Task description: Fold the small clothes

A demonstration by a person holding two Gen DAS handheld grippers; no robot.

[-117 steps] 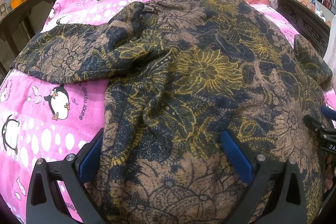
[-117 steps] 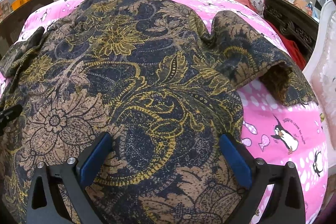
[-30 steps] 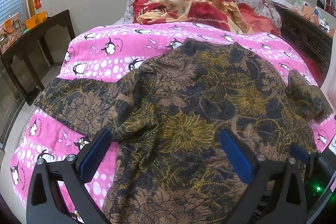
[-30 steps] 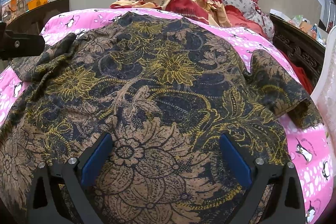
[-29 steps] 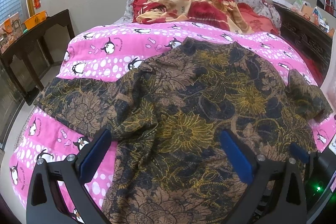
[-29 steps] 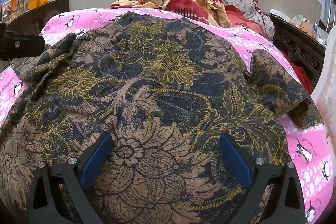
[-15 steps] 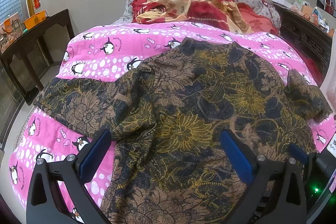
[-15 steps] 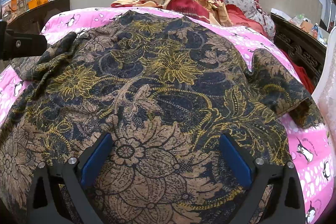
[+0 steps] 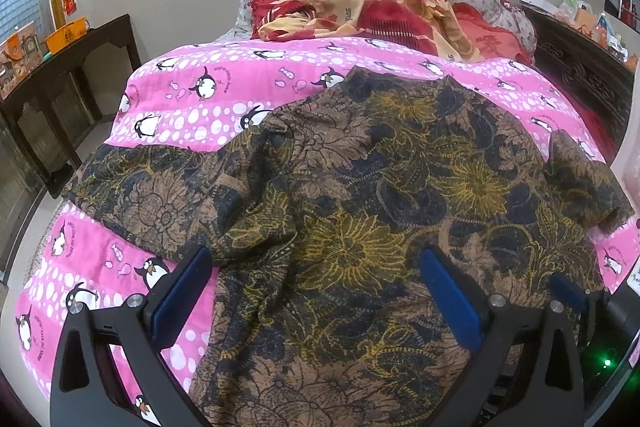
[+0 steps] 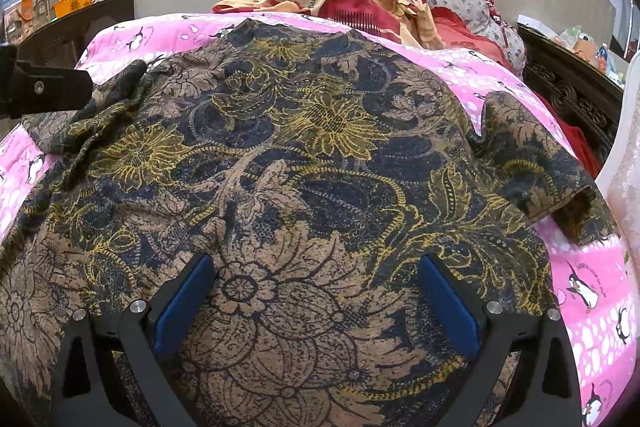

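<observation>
Shirt (image 9: 360, 195) lies spread flat, collar toward the head of the bed (image 9: 248, 83), hem at the foot edge. Left gripper (image 9: 316, 299) and right gripper (image 10: 316, 299) both hover above the hem, fingers wide apart, gripping nothing. Left sleeve (image 9: 152, 183) is bunched at the shoulder; I'd smooth it flat before folding inward. Right sleeve (image 10: 536, 163) lies near the bed's right edge. Fabric looks thin and limp, brown-black floral print; pinch low and drag slowly.
</observation>
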